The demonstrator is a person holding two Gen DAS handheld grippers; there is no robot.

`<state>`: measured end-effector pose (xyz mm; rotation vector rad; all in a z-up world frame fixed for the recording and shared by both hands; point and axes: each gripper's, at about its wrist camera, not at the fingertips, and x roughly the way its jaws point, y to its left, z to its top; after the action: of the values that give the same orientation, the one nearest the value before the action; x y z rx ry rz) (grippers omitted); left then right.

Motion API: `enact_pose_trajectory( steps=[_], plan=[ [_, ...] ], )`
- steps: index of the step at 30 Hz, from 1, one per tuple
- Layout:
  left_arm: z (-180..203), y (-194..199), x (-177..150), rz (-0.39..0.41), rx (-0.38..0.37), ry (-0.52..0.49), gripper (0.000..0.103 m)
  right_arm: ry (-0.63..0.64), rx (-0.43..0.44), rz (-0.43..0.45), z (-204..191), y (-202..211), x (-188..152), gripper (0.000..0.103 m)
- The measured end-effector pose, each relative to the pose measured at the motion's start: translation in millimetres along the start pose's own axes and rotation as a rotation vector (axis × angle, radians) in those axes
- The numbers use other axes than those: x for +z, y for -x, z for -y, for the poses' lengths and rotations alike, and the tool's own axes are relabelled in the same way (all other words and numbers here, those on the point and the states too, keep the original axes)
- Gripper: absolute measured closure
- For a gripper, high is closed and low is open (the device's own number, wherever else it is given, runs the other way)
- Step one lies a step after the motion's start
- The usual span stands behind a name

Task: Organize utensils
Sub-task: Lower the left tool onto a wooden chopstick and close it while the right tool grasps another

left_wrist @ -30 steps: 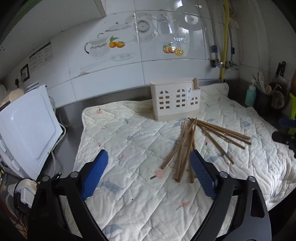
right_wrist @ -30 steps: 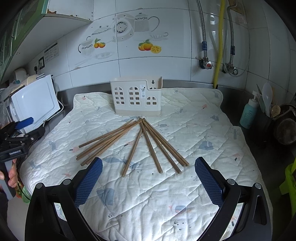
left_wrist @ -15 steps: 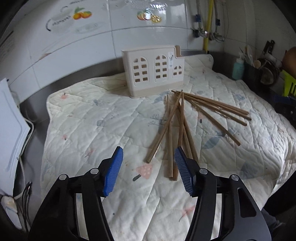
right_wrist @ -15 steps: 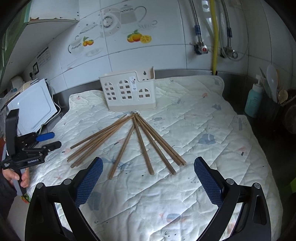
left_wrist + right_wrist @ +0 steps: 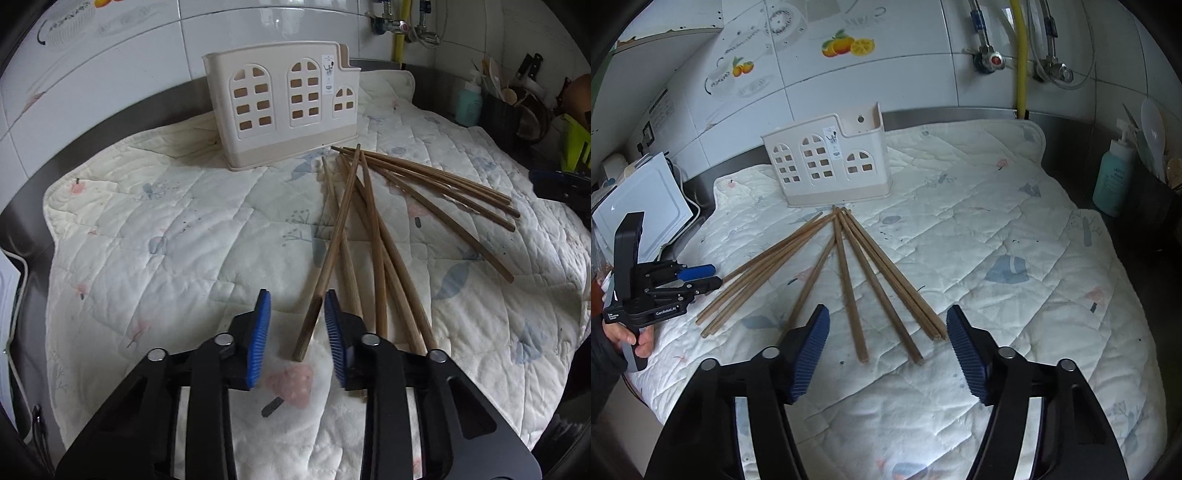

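Note:
Several brown wooden chopsticks [image 5: 373, 229] lie fanned out on a quilted white mat [image 5: 184, 236], their tips meeting in front of a cream utensil holder [image 5: 284, 103] with arched window holes. My left gripper [image 5: 297, 328] is open, narrowed, low over the mat, its blue pads either side of the near end of the leftmost chopstick [image 5: 332, 254]. My right gripper [image 5: 886, 347] is open wide, just above the near ends of the middle chopsticks [image 5: 849, 288]. The holder [image 5: 827, 162] and my left gripper [image 5: 701, 277] also show in the right wrist view.
A white appliance [image 5: 642, 206] with a cable stands off the mat's left edge. A teal bottle [image 5: 1113, 181] and a dark pot of utensils [image 5: 1156, 177] stand at the right. Pipes and a yellow hose [image 5: 1021, 59] run down the tiled wall.
My left gripper has moved forward and down to the leftmost chopstick and its jaws have narrowed. My right gripper has moved closer to the chopsticks and narrowed somewhat.

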<state>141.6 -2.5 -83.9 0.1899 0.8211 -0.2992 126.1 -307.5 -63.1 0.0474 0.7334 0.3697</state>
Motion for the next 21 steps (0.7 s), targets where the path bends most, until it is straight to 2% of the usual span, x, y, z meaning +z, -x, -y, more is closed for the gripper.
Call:
enact_pose_trajectory(
  steps=[10, 14, 19, 21],
  plan=[
    [5.6, -11.7, 2.1, -0.020, -0.032, -0.033, 0.082, -0.006, 0.001, -0.025, 11.0, -12.9, 4.0, 0.059],
    [4.6, -14.9, 3.5, -0.027, -0.034, -0.032, 0.082, -0.014, -0.008, -0.040, 19.3, -18.2, 5.2, 0.072],
    [4.5, -16.8, 3.6, -0.035, -0.033, -0.030, 0.082, 0.005, -0.036, -0.069, 30.2, -30.1, 7.4, 0.081],
    [4.4, -17.2, 3.8, -0.039, -0.033, -0.029, 0.082, 0.009, -0.034, -0.085, 33.6, -35.5, 7.2, 0.087]
  ],
)
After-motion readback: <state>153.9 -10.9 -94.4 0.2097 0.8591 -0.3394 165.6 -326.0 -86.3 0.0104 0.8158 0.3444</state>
